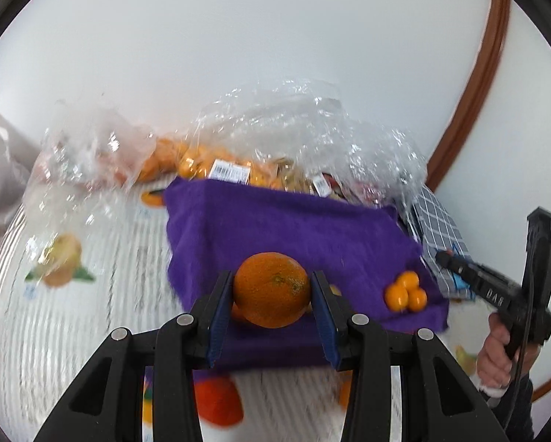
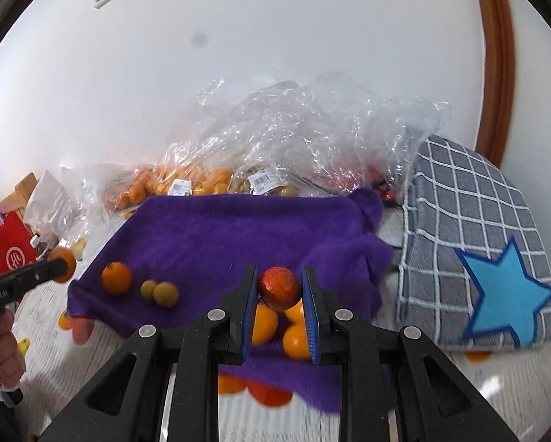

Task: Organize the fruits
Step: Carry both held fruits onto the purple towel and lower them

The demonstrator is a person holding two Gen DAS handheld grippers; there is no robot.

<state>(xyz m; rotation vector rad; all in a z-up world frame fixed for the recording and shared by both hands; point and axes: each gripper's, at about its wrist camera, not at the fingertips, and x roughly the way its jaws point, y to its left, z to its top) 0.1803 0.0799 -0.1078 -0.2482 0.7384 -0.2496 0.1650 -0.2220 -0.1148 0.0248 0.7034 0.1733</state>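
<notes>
Mid-sort: left gripper [image 1: 272,291] clamped on large round orange [image 1: 272,289], right gripper [image 2: 279,289] on red glossy fruit [image 2: 279,287] — small groups on purple cloth [image 2: 238,228], clear plastic bags [image 2: 275,140] still full.

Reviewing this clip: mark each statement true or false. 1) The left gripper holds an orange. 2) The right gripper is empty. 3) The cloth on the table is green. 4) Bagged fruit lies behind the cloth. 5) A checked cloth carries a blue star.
1) True: the left gripper is shut on the orange.
2) False: the right gripper grips a small red fruit.
3) False: the cloth is purple.
4) True: clear plastic bags of fruit lie behind it.
5) True: the grey checked cloth bears a blue star.
</notes>
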